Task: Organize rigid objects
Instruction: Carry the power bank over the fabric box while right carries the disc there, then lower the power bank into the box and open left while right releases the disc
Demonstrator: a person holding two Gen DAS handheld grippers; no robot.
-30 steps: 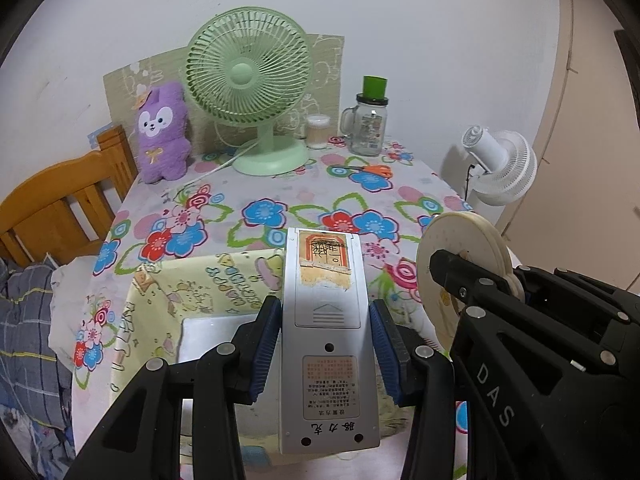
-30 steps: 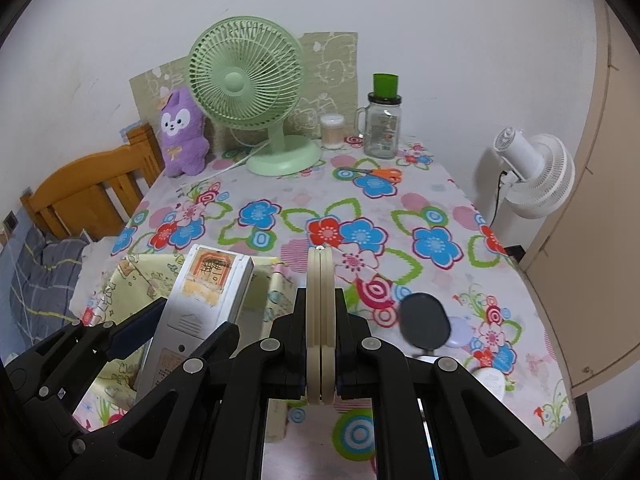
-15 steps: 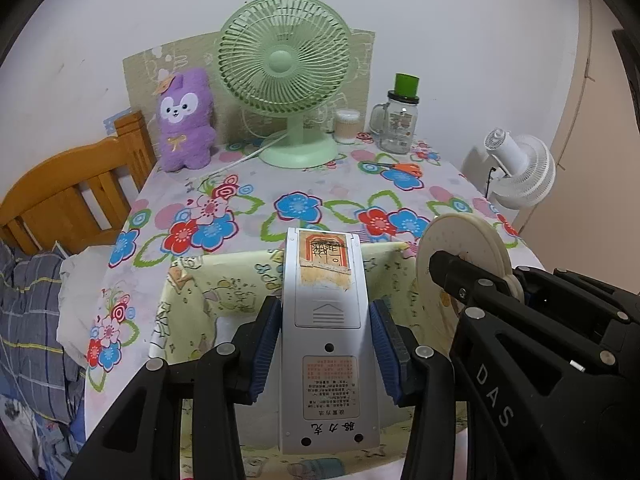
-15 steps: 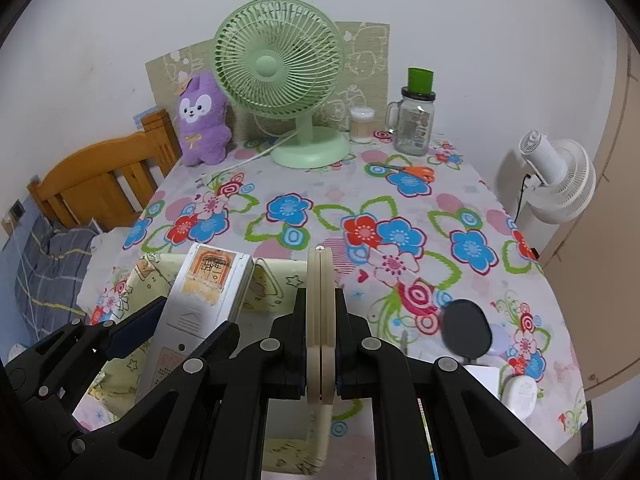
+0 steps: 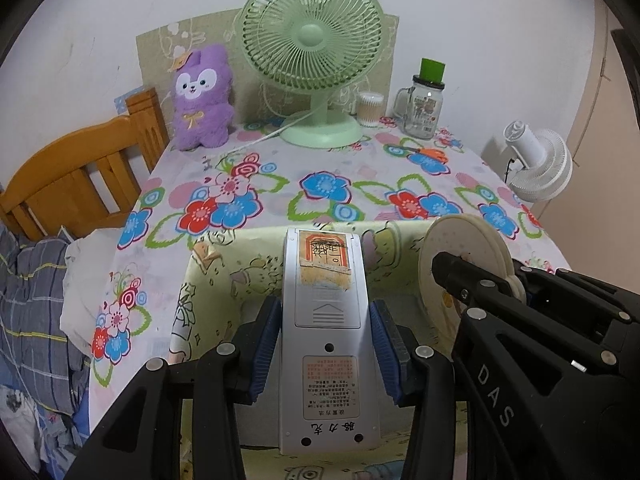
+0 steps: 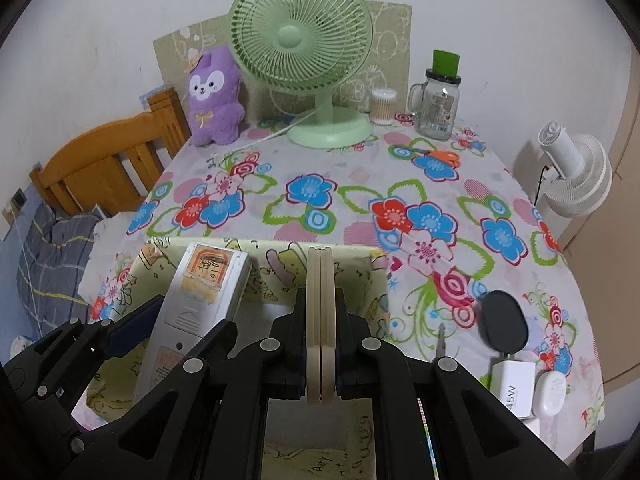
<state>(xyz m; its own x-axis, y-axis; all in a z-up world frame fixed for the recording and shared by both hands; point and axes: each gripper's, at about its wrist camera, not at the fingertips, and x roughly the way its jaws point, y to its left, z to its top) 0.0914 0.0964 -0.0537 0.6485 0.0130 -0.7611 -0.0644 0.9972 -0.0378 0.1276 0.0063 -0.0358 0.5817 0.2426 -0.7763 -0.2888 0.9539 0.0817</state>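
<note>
Above box [image 5: 224,276] — remote [image 5: 325,320] lengthwise, fanward

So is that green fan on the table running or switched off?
Off, it seems: the green fan shows separate blades through its grille, sharp and without spin blur. No switch or plug is visible to confirm it.

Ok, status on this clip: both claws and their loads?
Left claw shut on remote. Right claw shut on cream disc. Both over yellow box; nothing in the way.
</note>
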